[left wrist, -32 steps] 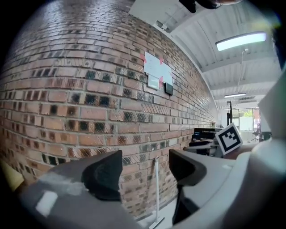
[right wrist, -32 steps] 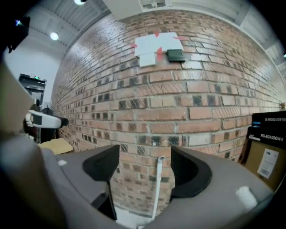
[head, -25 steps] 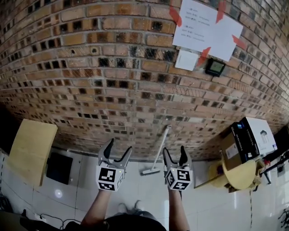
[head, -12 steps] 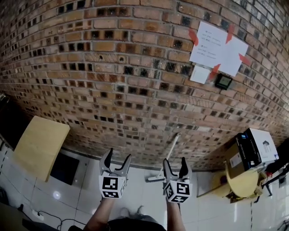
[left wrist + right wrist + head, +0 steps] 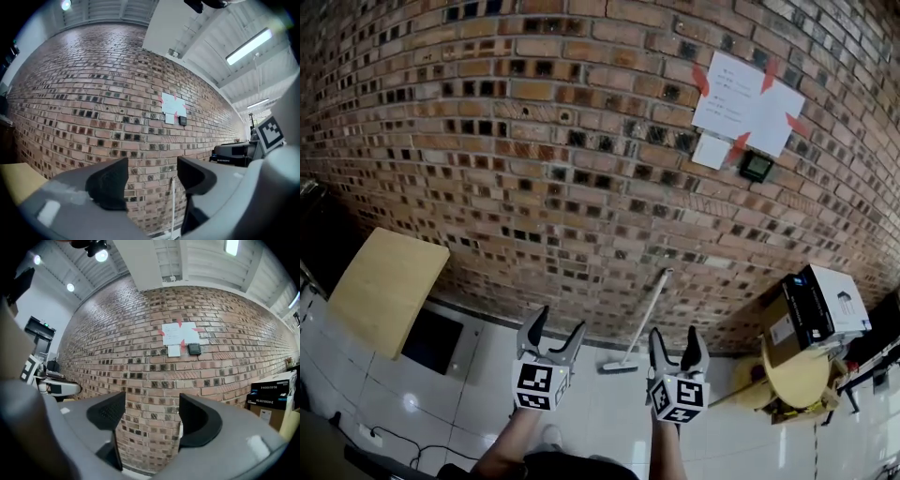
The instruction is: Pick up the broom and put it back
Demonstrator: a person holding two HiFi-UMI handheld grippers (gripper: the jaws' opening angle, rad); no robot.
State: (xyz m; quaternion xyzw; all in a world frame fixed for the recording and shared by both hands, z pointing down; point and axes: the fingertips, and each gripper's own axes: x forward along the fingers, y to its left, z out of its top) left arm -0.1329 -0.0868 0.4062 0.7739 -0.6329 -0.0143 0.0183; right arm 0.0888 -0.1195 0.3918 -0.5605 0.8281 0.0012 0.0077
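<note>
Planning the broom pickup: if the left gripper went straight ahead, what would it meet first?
Likely the broom leaning on the brick wall: its handle shows inside the left gripper, right of centre.

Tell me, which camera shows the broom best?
The head view: the broom shows whole, leaning on the brick wall. The left gripper view catches mainly its handle; the right gripper view, a pale sliver.

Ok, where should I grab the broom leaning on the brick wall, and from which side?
Take the broom by its thin white handle, above mid-height, coming from the room side: the brick wall backs it, and its head sits on the floor. The right gripper looks nearer; close its tongs across the leaning stick.
</note>
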